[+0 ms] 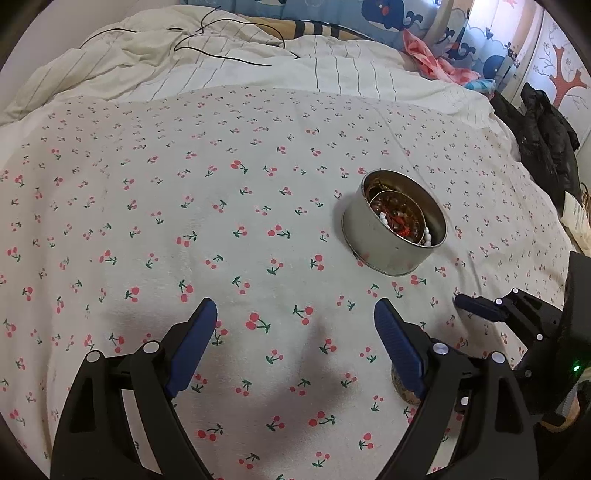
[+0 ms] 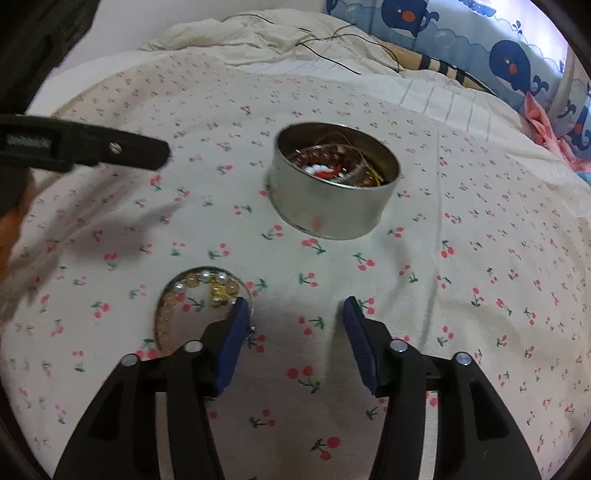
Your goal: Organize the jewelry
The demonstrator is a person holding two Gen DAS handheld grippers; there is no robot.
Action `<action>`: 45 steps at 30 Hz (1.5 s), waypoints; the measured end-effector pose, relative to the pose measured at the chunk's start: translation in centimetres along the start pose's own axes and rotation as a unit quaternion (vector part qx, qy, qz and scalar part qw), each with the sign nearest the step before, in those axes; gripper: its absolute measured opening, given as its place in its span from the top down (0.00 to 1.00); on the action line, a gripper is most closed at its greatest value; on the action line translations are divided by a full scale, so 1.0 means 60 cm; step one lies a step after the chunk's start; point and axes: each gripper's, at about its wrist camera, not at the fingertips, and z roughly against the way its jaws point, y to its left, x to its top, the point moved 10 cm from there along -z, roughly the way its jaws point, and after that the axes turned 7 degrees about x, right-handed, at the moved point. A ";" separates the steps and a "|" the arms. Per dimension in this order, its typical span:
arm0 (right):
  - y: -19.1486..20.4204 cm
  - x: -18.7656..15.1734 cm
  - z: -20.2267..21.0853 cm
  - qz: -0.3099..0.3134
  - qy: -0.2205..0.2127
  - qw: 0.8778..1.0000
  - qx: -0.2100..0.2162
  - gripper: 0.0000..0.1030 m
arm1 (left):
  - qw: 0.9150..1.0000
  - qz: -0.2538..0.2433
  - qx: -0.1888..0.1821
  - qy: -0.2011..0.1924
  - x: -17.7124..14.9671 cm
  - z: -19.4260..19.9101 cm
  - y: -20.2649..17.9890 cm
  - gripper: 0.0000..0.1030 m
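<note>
One round metal tin [image 2: 334, 192] is sitting on the bed's cherry-print sheet [image 2: 461, 295], and it is holding a tangle of jewelry [image 2: 332, 168]: amber-looking beads, a few white beads, something red and thin gold hoops; I cannot count the pieces apart. One bracelet [image 2: 192, 295] of pearl and tan beads with a small gold cluster is lying loose on the sheet, at about seven o'clock from the tin in the right wrist view, well apart from it.

Two grippers are hanging over the bed. The right gripper [image 2: 293, 314] is standing with its jaws parted and nothing between them; its left blue pad [image 2: 232, 343] is overlapping the bracelet's near edge, and I cannot tell whether it is touching. The left gripper [image 1: 295, 317] is spread wide over bare sheet, empty, with the tin at about one o'clock from it.

In the left wrist view the right gripper is poking in at four o'clock from the tin. A rumpled striped duvet [image 1: 221, 66] with one thin black cable [image 1: 207, 44] on it is lying beyond the sheet, one whale-print cushion [image 1: 391, 14] behind, pink cloth [image 1: 428, 59] beside it, and one black garment [image 1: 546, 140] at the bed's right edge. Nothing is standing between the bracelet and the tin.
</note>
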 end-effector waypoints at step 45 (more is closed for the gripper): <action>-0.161 0.012 0.068 -0.188 -0.045 0.981 0.021 0.97 | 0.993 -0.111 -0.023 -0.025 -0.022 -0.036 -0.157 0.18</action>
